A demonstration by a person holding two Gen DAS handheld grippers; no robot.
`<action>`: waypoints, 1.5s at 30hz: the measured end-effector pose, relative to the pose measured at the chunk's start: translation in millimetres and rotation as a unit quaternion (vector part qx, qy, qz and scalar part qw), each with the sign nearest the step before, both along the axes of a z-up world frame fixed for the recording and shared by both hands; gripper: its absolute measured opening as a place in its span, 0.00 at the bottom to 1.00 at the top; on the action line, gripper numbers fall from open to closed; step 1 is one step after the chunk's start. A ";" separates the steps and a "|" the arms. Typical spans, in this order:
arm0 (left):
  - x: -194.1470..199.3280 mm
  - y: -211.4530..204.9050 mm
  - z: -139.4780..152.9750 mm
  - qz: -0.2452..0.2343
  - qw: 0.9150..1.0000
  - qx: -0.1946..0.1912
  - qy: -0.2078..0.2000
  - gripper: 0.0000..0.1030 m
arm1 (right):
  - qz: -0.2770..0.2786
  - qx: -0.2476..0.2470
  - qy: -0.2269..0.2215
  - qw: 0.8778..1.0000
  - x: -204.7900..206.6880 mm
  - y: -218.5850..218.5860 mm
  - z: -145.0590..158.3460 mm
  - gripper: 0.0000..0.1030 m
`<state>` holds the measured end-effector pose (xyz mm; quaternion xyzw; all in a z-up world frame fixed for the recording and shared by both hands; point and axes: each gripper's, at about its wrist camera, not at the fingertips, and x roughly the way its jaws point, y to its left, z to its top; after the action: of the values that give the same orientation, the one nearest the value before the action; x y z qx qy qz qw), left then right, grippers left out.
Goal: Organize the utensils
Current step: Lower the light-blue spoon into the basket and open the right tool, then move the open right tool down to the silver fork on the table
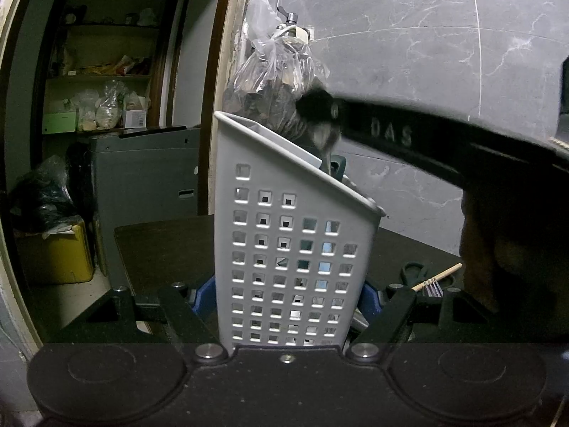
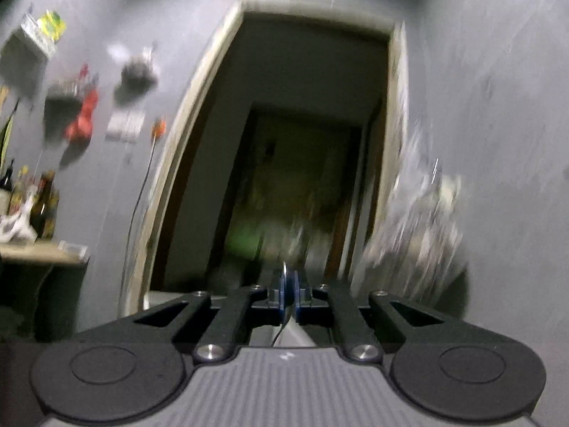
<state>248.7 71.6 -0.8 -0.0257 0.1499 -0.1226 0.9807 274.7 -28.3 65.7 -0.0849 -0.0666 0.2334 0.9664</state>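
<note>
My left gripper is shut on a white perforated utensil holder and holds it upright on the dark table. The holder has a slanted rim and utensils show inside it. My right gripper reaches in from the right above the holder's rim. In the right wrist view, which is blurred, the right gripper is shut on a thin metal utensil whose handle runs down between the blue pads. Black scissors, a fork and a wooden stick lie on the table to the right.
A marble-look wall stands behind the table, with a plastic bag hanging on it. A doorway on the left shows shelves, a grey appliance and a yellow bin.
</note>
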 end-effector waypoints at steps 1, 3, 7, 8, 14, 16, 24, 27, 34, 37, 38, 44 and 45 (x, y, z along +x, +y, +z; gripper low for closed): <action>0.0 0.0 0.0 0.000 1.000 0.000 0.000 0.75 | 0.003 0.003 0.026 1.000 3.3 -2.2 -0.3 0.06; 0.0 0.0 0.0 0.000 1.000 0.000 0.000 0.75 | 0.011 0.001 0.062 0.998 9.0 -5.8 -0.7 0.06; 0.0 0.0 0.0 0.000 1.000 0.000 0.000 0.75 | 0.008 -0.006 0.078 0.997 11.1 -10.0 -7.0 0.06; 0.4 -0.4 0.0 0.000 1.000 0.001 0.000 0.75 | 0.008 -0.009 0.082 0.997 11.1 -10.2 -9.0 0.06; -0.1 -0.3 -0.1 0.000 1.000 0.000 0.000 0.75 | 0.008 -0.013 0.082 0.997 6.4 -13.0 -8.5 0.13; 0.3 -0.1 0.1 0.000 1.000 0.000 0.000 0.75 | 0.013 -0.012 0.082 0.996 5.0 -15.9 -6.0 0.21; 1.2 0.3 0.0 -0.003 1.000 0.000 0.001 0.75 | -0.004 0.020 0.083 0.996 -19.6 -53.3 9.8 0.82; 1.6 1.5 -0.2 -0.008 1.000 -0.001 0.000 0.75 | -0.027 0.031 0.089 0.995 -36.6 -80.4 14.3 0.98; 0.9 5.8 -0.3 -0.015 1.000 -0.001 0.000 0.75 | -0.125 0.021 0.135 0.983 -80.2 -146.3 -5.1 1.00; 0.4 6.4 0.2 -0.016 1.000 0.000 0.000 0.75 | -0.158 0.020 0.184 0.970 -100.1 -173.5 -21.5 1.00; 0.0 6.5 0.4 -0.016 1.000 0.000 0.001 0.75 | -0.169 0.020 0.203 0.964 -107.6 -182.7 -27.2 1.00; 0.4 6.4 0.5 -0.016 1.000 0.002 0.001 0.75 | -0.186 0.018 0.283 0.941 -148.9 -212.2 -53.3 1.00; -0.4 6.8 0.6 -0.016 1.000 0.003 0.001 0.75 | -0.182 0.017 0.292 0.939 -152.6 -213.9 -56.6 1.00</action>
<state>248.3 78.4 -0.2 -0.0208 0.1521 -0.1374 0.9786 122.0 -242.2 9.1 -0.0077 0.2308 0.0665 0.9707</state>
